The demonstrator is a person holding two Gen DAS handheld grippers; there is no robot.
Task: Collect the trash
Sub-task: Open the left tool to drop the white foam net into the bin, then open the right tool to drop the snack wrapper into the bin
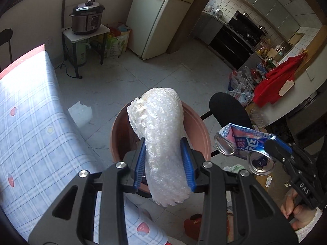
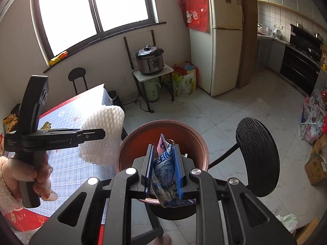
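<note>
A roll of white bubble wrap (image 1: 163, 143) stands nearly upright between the blue pads of the left gripper (image 1: 164, 161), its upper end over the brown round bin (image 1: 199, 126). A crushed blue, pink and white drink can (image 1: 241, 145) is pinched flat in the right gripper (image 2: 163, 171), above the bin's open mouth. The bin stands on the tiled floor just beside the desk (image 1: 30, 122).

Daylight is pouring through window (image 2: 92, 10), blowing it out to pure white on my right feed. Sun patch is washing out tablecloth (image 1: 24, 94) in both views; I'm losing its pattern there. Floor tiles (image 1: 143, 77) are glaring softly. Fisheye is bending fridge (image 2: 220, 40) and walls; corners are vignetting black. Focus is holding sharp, no motion blur showing.
</note>
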